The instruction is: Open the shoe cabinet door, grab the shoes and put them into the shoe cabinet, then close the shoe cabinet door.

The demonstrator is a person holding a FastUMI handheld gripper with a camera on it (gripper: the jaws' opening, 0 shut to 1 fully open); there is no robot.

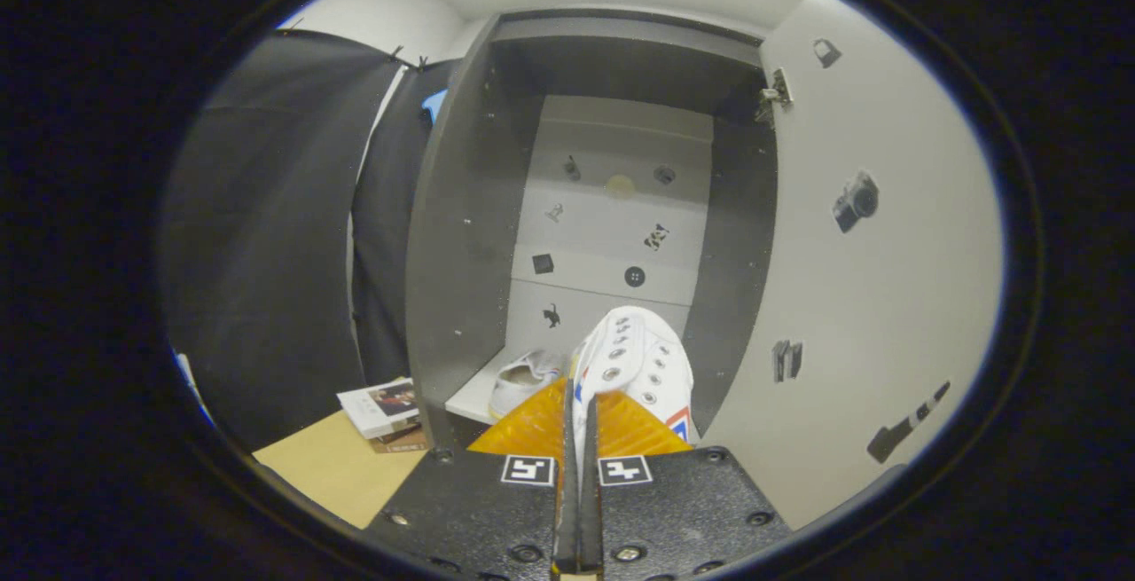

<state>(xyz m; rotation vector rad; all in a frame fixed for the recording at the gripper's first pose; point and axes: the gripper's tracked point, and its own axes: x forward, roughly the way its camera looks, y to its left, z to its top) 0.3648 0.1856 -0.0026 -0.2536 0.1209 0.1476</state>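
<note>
Open shoe cabinet (pixel 461 235) ahead, white shoe (pixel 638 359) pinched between tongs (pixel 581 412).

White shoe (pixel 640 359) pinched in jaws, second shoe (pixel 525 379) on cabinet (pixel 461 235) shelf (door (pixel 878 279) open).

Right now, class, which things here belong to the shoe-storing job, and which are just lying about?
Job: held shoe; shoe on shelf; cabinet; open door; hand-held gripper, shut on the held shoe.
Lying about: books; board.

No writing on the books (pixel 383 410) or elsewhere is legible.
</note>
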